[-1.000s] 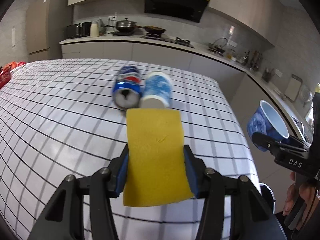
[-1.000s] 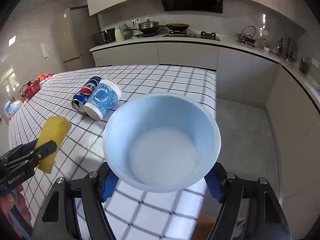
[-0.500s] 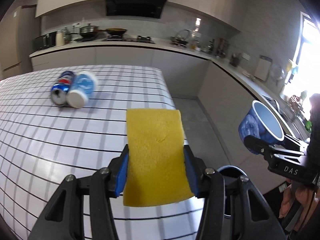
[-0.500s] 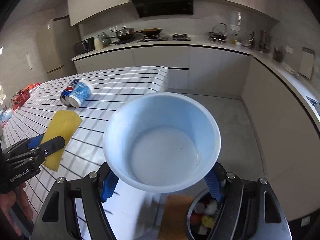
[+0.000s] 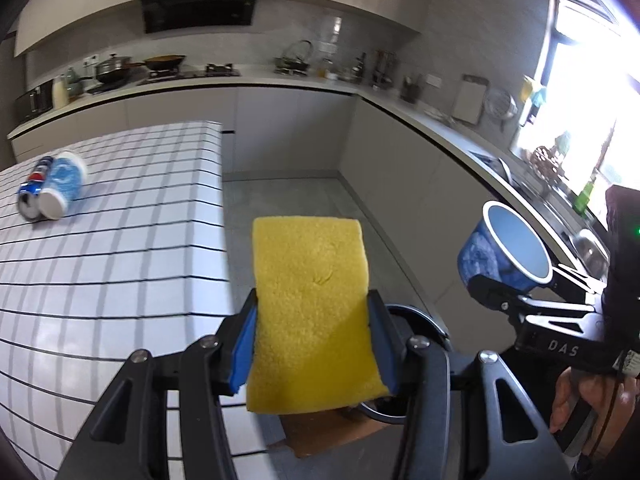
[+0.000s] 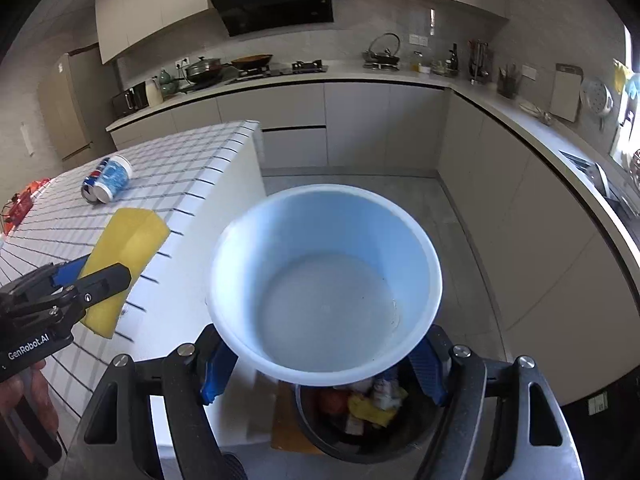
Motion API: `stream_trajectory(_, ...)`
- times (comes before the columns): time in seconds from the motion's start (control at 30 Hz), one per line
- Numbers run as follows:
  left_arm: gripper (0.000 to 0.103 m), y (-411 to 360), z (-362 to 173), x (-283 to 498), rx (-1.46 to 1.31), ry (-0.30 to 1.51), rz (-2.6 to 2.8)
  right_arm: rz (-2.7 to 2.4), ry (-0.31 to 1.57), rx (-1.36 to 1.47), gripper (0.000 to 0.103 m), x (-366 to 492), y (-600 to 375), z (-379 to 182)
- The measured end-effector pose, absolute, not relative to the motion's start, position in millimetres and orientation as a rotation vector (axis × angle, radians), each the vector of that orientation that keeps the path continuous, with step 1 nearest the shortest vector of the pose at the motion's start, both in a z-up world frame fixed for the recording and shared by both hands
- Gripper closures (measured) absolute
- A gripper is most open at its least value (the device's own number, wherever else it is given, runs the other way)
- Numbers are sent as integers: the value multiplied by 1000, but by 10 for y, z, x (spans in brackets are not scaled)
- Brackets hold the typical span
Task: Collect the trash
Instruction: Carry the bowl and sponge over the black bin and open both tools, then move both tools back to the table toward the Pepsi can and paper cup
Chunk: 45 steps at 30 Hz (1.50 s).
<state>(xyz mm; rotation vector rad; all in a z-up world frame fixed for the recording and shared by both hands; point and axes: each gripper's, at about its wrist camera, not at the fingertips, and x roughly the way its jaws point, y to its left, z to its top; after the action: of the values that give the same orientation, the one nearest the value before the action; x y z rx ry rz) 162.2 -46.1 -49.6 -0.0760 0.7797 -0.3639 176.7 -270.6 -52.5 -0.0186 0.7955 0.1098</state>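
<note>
Only the right wrist view shows inside the dark trash bin [image 6: 362, 420], with mixed scraps in it, directly under the blue paper cup [image 6: 324, 280] clenched by the right tool [image 6: 324, 364]. The left tool [image 5: 312, 344] grips the yellow sponge [image 5: 312, 320]. Both have swung off the tabletop [image 5: 100, 260] past its right edge, leaving the can [image 5: 34, 196] and second cup [image 5: 62, 186] far back.
</note>
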Motion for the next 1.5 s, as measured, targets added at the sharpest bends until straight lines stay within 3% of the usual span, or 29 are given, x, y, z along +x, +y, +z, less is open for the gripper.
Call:
stream_trajectory(0.37,51,-1128,-820,1579,-46,851,-418,103,855,-31,27,1631,-3321,-830)
stream_trajectory(0.83,51,-1644,-1506,1614,-39,986,-480,243,1002,-130,27,1779,-3656,-1716)
stream_trajectory(0.9,46,-1705,-1650,1660,-51,1014,-517,280,1019,-170,27,1842,-3633,-1902)
stream_trajectory(0.97,18,-1723,-1849,1736,-80,1038,-503,323,1043,-233,26,1917,-3588,-2135)
stream_trajectory(1.0,1,-1706,-1978,1789,-85,1064,-453,329,1038,-287,10,1964,-3565,-2332)
stream_trajectory(1.03,0,-1673,-2086,1830,-98,1086,-417,308,1072,-329,0,2016,-3567,-2499)
stream_trajectory(1.13,0,-1593,-2234,1840,-103,1127,-352,283,1123,-361,0,2068,-3636,-2771)
stream_trajectory(1.5,0,-1551,-2119,1694,-27,1101,-278,179,1079,-226,0,2099,-3811,-2606)
